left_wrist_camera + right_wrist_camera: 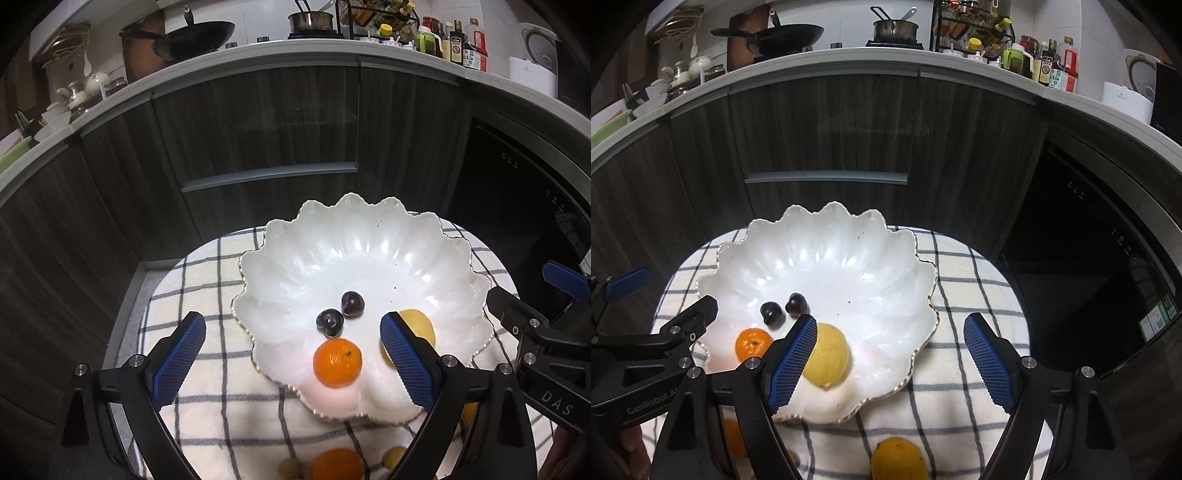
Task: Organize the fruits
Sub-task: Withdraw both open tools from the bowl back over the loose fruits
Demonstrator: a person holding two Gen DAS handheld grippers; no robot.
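Observation:
A white scalloped bowl [354, 254] [827, 258] rests on a checked cloth. Inside it lie a small orange [337, 362] [752, 344], a yellow lemon [419, 326] [829, 354] and two dark cherries [330, 322] [772, 313]. My left gripper [293, 363] hangs open above the bowl's near edge; the orange lies loose below its fingers. My right gripper [890, 363] is open too, above the bowl's near right rim, with its left pad in front of the lemon. Each gripper shows at the edge of the other's view.
On the checked cloth [207, 288] [964, 273] in front of the bowl lie another orange [336, 464], small yellowish fruits [394, 457] and a yellow-orange fruit [899, 459]. Dark kitchen cabinets [258, 122] and a cluttered counter stand behind the small table.

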